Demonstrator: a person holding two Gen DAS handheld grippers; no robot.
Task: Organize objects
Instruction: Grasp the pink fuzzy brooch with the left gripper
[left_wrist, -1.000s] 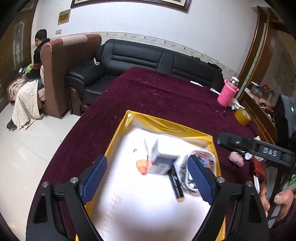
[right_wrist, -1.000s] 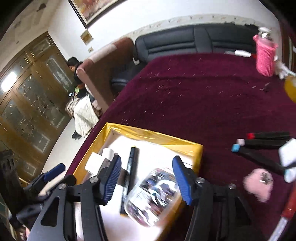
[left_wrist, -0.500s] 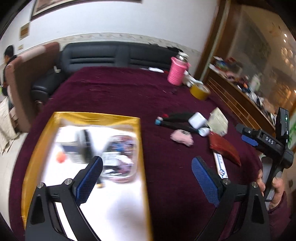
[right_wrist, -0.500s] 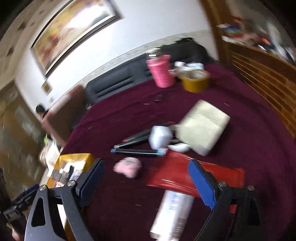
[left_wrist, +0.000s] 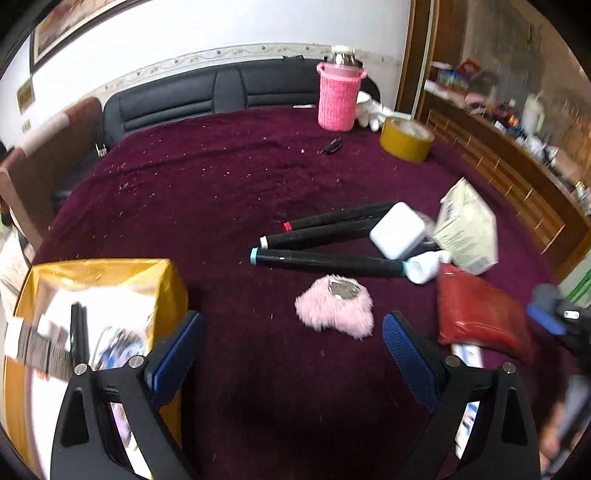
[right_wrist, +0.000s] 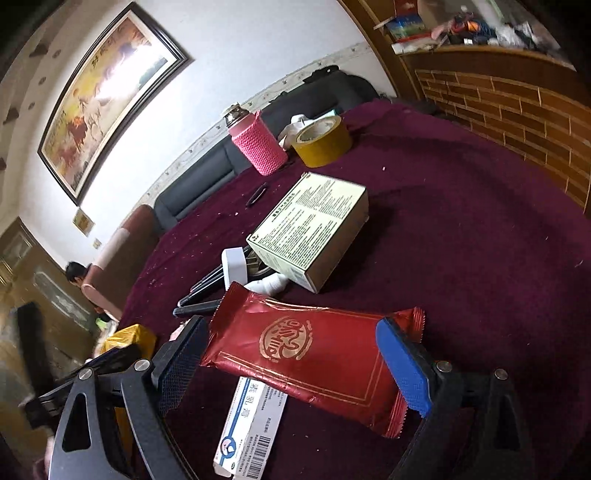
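Note:
A gold box (left_wrist: 168, 284) with a white inside holds a marker and small items at the lower left of the left wrist view. My left gripper (left_wrist: 291, 354) is open and empty over the maroon cloth, just before a pink fluffy object (left_wrist: 334, 308). Beyond lie three black markers (left_wrist: 325, 258), a white charger (left_wrist: 397, 230), a cream carton (left_wrist: 467, 232) and a red packet (left_wrist: 480, 314). My right gripper (right_wrist: 291, 365) is open, its pads on either side of the red packet (right_wrist: 306, 347), just above it. A white and blue medicine box (right_wrist: 251, 424) lies partly under the packet.
A pink knitted bottle (left_wrist: 338, 96) and a yellow tape roll (left_wrist: 406, 138) stand at the table's far side, also in the right wrist view (right_wrist: 258, 144). A wooden cabinet (left_wrist: 517, 177) runs along the right. A black sofa (left_wrist: 221, 92) stands behind the table.
Both grippers have swung right, away from the gold box. The left now faces the loose objects; the right has come down over the red packet.

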